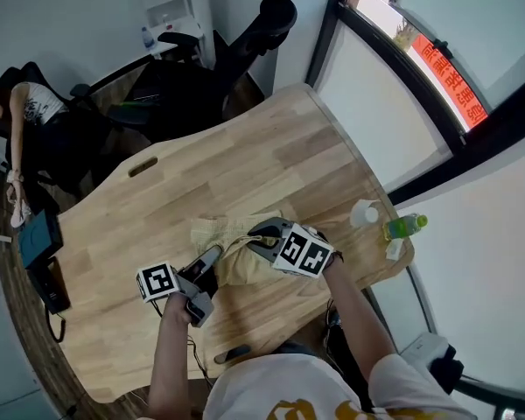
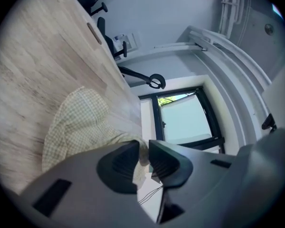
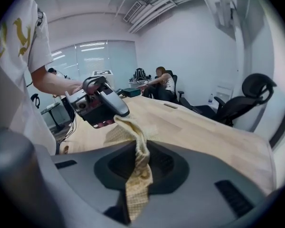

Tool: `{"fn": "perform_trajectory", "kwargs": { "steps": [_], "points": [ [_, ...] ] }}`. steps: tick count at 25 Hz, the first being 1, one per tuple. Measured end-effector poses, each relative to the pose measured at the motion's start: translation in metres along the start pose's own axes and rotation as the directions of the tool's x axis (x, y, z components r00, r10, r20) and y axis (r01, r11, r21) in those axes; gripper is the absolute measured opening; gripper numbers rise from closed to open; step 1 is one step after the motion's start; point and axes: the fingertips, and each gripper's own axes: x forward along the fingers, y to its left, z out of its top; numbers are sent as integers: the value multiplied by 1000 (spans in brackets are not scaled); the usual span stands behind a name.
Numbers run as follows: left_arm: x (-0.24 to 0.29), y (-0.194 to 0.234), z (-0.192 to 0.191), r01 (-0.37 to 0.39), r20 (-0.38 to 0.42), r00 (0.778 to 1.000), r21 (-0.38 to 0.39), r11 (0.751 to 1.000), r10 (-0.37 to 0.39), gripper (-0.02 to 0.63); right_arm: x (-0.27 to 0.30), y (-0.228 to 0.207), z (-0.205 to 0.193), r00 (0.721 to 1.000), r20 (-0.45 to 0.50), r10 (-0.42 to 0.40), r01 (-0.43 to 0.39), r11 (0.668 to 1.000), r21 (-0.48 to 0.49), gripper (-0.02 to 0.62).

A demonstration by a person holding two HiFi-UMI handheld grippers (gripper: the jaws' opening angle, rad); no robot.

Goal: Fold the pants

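I have both claws clamped on the yellow checked pants (image 1: 217, 231), bunched near the wooden table's (image 1: 245, 160) six o'clock edge: left gripper (image 1: 215, 254) at seven o'clock, right gripper (image 1: 257, 235) at three.

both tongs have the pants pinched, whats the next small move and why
Probably carry the lifted edge across and lay it over the rest. The left tongs and right tongs each pinch the pants, whose remainder lies bunched on the table.
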Motion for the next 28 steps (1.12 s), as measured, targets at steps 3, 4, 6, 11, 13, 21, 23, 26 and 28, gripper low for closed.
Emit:
{"fn": "perform_trajectory", "kwargs": {
  "steps": [3, 4, 6, 11, 13, 21, 23, 26, 28],
  "points": [
    [11, 38, 17, -40, 18, 999, -48, 998, 40, 69, 30, -21, -22, 1000, -22, -16, 18, 995, 101, 51],
    [15, 48, 20, -44, 24, 999, -74, 996, 46, 69, 39, -26, -31, 999, -40, -24, 29, 992, 122, 51],
    [21, 66, 25, -75, 35, 996, -100, 992, 78, 69, 56, -36, -49, 995, -83, -49, 61, 986, 156, 51],
    [27, 86, 38, -125, 88, 987, -115, 985, 135, 149, 80, -59, -79, 977, -181, -117, 161, 953, 256, 52],
    [27, 79, 41, -116, 101, 987, -91, 989, 125, 193, 82, -60, -82, 977, -192, -90, 147, 940, 307, 55],
    [19, 66, 44, -273, 78, 962, 225, 935, 262, 249, 66, -71, -77, 977, -122, -175, 209, 894, 397, 141],
    [19, 64, 43, -287, 82, 958, 256, 923, 275, 250, 57, -79, -73, 965, -97, -245, 263, 873, 410, 158],
    [16, 60, 41, -305, 105, 952, 293, 906, 287, 249, 32, -91, -62, 935, -29, -354, 327, 826, 460, 158],
    [14, 56, 36, -317, 105, 948, 339, 886, 299, 245, 14, -91, -53, 918, 21, -395, 333, 800, 499, 130]
  ]
}}
